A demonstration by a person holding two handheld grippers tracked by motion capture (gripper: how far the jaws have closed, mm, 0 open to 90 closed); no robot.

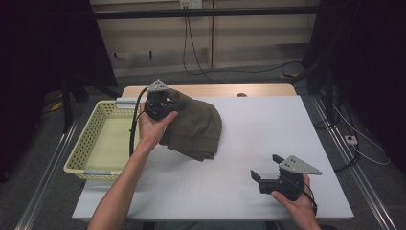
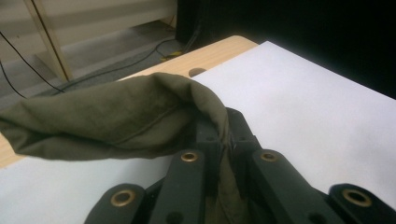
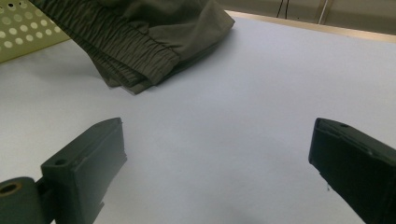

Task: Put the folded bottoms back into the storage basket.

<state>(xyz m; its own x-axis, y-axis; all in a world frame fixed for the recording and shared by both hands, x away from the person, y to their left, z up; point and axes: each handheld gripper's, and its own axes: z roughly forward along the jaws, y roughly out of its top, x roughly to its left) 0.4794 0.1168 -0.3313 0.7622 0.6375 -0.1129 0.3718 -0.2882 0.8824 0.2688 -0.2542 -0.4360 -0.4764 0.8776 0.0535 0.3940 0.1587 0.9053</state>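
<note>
Olive cloth (image 1: pixel 196 125) folded, pinched by left tool (image 1: pixel 158 106), trailing rightward

Garment (image 1: pixel 194 127) on table (image 1: pixel 268 129) (basket (image 1: pixel 103 143) to its left).

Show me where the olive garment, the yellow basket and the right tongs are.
olive garment (image 1: pixel 196 125): high view, middle of the folded cloth.
yellow basket (image 1: pixel 79 153): high view, its left perforated wall.
right tongs (image 1: pixel 266 167): high view, between the two tips.

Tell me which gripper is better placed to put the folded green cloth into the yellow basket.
Left. The left gripper is shut on the cloth beside the basket; the right gripper is open, away.
</note>
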